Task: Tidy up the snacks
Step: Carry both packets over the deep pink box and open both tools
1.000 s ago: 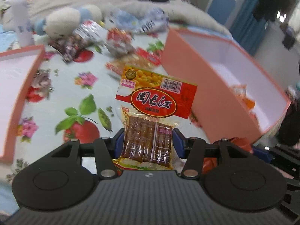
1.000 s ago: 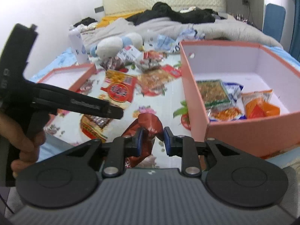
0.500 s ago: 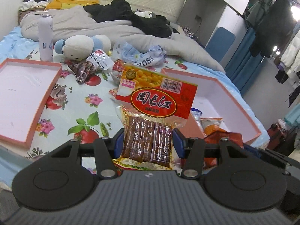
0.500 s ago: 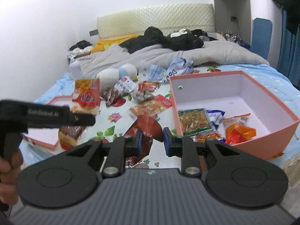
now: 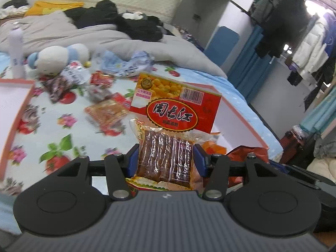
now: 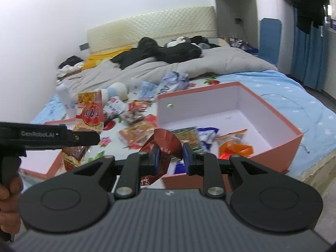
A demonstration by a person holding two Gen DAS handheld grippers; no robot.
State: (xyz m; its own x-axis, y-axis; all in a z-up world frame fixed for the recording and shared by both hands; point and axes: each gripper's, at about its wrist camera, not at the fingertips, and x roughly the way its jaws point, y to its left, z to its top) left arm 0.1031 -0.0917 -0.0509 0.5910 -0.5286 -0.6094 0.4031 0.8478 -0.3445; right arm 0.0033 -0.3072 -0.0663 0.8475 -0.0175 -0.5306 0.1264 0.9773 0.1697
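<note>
Snacks fill both my tools: my left hand-held gripper (image 5: 165, 160) clamps a red-topped packet (image 5: 168, 145) above the bed (image 5: 31, 130); my right hand-held gripper (image 6: 169, 157) pinches a dark red wrapper (image 6: 166, 141) beside the open box (image 6: 279, 124).

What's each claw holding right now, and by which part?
Left claw: red-topped snack pack, pinched across its clear lower half. Right claw: dark red wrapper, pinched near its middle.

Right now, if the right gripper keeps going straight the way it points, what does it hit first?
Probably the near wall of the pink box, or the snack packets inside it if the right gripper, clamping a dark red packet, clears that wall. Depth is unclear.
</note>
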